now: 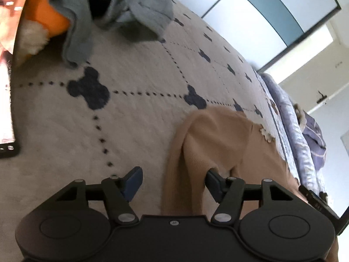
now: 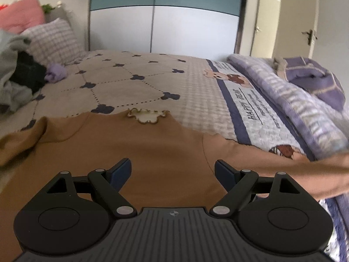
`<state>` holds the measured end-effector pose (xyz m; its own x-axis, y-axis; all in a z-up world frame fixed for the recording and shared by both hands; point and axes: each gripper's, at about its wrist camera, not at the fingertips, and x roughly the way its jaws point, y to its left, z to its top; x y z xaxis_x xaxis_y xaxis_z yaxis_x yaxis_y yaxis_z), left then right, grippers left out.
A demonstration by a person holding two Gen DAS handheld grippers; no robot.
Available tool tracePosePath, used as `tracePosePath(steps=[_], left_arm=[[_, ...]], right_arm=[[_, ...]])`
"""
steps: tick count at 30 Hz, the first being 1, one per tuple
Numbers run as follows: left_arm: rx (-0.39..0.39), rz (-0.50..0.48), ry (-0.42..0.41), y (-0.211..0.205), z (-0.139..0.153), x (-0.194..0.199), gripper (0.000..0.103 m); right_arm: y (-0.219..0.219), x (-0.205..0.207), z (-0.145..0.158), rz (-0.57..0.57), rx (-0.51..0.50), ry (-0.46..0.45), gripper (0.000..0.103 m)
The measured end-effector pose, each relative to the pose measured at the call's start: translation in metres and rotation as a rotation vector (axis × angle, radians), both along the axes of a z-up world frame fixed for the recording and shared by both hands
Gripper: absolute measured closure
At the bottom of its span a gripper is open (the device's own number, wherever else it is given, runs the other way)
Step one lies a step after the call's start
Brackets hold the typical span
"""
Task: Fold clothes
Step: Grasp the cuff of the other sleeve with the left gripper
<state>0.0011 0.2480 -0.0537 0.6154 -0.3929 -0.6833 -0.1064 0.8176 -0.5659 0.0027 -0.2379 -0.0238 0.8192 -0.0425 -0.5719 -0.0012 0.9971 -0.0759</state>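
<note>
left gripper (image 1: 173, 183) spread, nothing between its fingers, over the tan top's left edge | right gripper (image 2: 173, 173) spread and empty above its body | tan top (image 2: 130, 152) spread on the bedspread (image 2: 130, 80), one sleeve bunched | looks soft, light, limp knit: likely sags, grip hems or shoulder seams | grey clothes (image 1: 139, 6) heaped far off

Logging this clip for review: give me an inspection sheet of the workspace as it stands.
Surface: bed cover, beige with dark mouse-head marks.
Job's things: tan top spread flat, scalloped collar at the far edge.
Clutter: grey garments heaped, orange cushion, checked pillow, folded purple quilt.
Grippers: left tongs open over the top's edge; right tongs open above its body.
Cables: nothing seen.
Surroundings: wardrobe, door.
</note>
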Motion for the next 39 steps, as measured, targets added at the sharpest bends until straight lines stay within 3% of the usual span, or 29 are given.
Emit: tracePosePath(steps=[9, 12, 16, 20, 23, 27, 33, 39], left_arm=[[-0.041, 0.004, -0.039, 0.01, 0.011, -0.013, 0.045], [-0.055, -0.03, 0.007, 0.001, 0.001, -0.008, 0.046], [-0.049, -0.03, 0.058, -0.009, -0.015, -0.001, 0.061], [-0.107, 0.049, 0.045, 0.003, -0.016, -0.003, 0.062], [-0.093, 0.098, 0.026, 0.013, -0.011, -0.005, 0.062], [-0.066, 0.086, 0.05, 0.011, -0.015, -0.004, 0.062], [-0.078, 0.148, -0.004, 0.026, -0.004, -0.008, 0.06], [-0.021, 0.085, 0.039, 0.01, -0.012, -0.004, 0.06]], right_arm=[[0.003, 0.001, 0.002, 0.012, 0.004, 0.006, 0.015], [0.002, -0.001, 0.003, 0.008, 0.008, 0.002, 0.015], [0.001, -0.002, 0.004, 0.003, 0.014, -0.003, 0.015], [-0.001, 0.0, 0.002, -0.002, 0.015, -0.007, 0.015], [-0.003, 0.0, 0.003, -0.007, 0.019, -0.01, 0.015], [-0.004, 0.001, 0.002, -0.01, 0.028, -0.008, 0.015], [-0.004, 0.001, 0.002, -0.01, 0.029, -0.01, 0.015], [-0.004, 0.001, 0.001, -0.009, 0.028, -0.007, 0.015]])
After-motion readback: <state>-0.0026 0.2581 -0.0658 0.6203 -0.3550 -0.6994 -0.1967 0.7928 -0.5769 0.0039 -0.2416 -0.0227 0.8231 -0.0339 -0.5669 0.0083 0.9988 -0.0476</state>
